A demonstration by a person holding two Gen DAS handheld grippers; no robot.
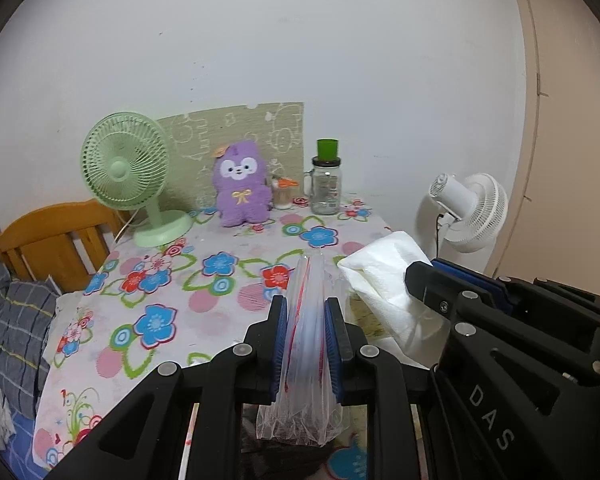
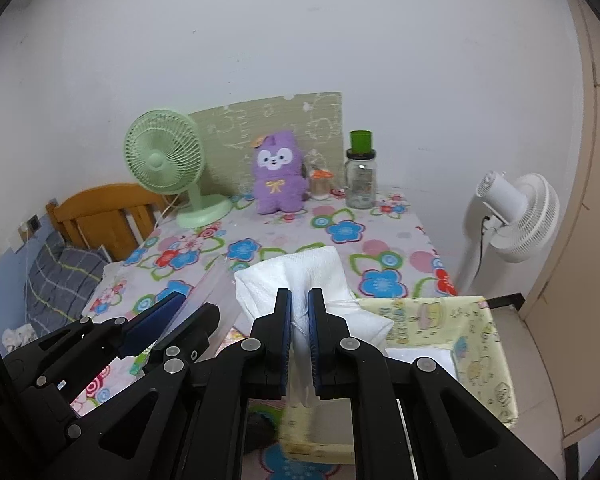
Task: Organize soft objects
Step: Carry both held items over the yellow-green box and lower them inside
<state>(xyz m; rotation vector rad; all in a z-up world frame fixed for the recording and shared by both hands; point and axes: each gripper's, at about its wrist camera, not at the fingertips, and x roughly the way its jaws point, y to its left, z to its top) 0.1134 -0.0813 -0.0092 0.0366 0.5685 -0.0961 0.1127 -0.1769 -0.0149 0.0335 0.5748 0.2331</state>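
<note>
The left tongs [image 1: 305, 340] are clamped on a clear zip bag [image 1: 306, 320], held upright on its long axis above the near edge of the flowered counter [image 1: 220, 280]. At about three o'clock from it, just beside, the right tongs [image 2: 299, 332] pinch a folded white cloth [image 2: 300, 272], also aloft. Both hands tilt downward, side by side. The cloth's next move looks to be leftward into the bag's mouth; the fabric bin [image 2: 480, 340] waits at four o'clock.
</note>
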